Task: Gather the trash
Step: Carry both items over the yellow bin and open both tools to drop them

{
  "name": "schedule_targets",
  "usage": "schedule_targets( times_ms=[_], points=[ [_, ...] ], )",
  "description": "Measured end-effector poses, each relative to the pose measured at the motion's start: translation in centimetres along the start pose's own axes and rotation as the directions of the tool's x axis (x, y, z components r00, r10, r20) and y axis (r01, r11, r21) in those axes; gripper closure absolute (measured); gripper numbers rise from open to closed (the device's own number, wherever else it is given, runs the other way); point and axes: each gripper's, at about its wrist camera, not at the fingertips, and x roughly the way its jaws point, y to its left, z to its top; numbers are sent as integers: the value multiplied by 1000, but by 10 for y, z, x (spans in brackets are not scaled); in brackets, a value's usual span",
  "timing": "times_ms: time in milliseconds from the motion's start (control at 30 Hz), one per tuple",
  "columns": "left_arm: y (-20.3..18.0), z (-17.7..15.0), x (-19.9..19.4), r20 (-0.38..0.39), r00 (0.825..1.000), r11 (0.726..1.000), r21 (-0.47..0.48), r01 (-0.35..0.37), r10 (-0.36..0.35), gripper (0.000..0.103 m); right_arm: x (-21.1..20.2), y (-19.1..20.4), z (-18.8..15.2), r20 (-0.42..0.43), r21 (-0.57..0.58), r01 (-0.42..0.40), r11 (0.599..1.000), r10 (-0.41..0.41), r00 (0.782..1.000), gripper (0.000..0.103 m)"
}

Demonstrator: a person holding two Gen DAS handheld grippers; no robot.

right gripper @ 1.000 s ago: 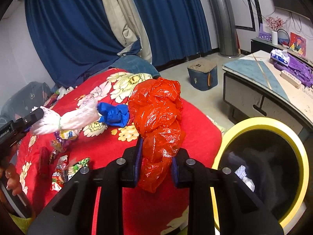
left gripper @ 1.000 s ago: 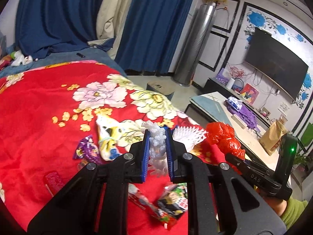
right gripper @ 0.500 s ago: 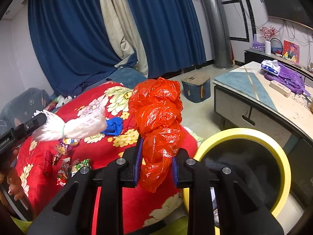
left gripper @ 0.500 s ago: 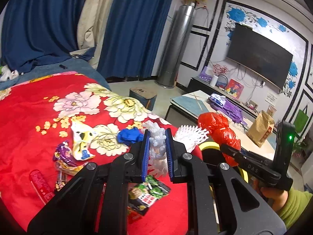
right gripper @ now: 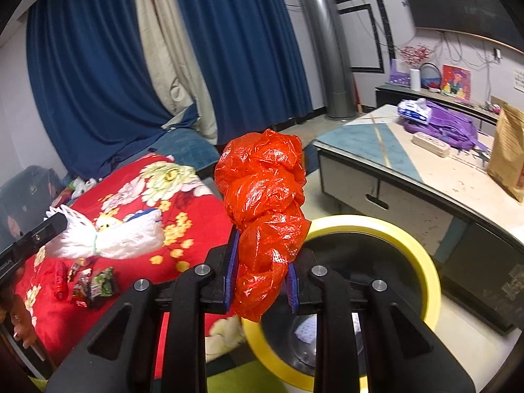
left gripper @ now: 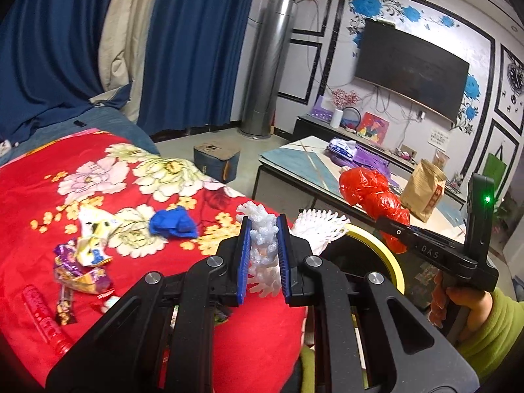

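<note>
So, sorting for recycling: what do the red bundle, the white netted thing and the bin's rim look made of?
Red bundle: thin plastic film, probably a bag; glossy, crinkled, slightly see-through. White net: looks like foam mesh, the fruit-sleeve kind; matte, soft, open lattice, cinched at the middle. Bin rim: smooth yellow, likely hard plastic, though the look leaves that open.
</note>
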Motion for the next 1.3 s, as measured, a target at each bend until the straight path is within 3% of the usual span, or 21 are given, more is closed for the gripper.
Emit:
schedule_targets(
  times_ms=[667, 1300],
  points=[
    [-78, -8, 77, -103, 993, 986, 150, 70, -55, 93, -2, -73, -23, -44, 134, 116, 984, -111, 993, 78],
    [-112, -32, 148, -224, 974, 967, 240, 85, -30, 92, 16, -109, -40, -126, 222, 137, 965, -111, 986, 78]
  ],
)
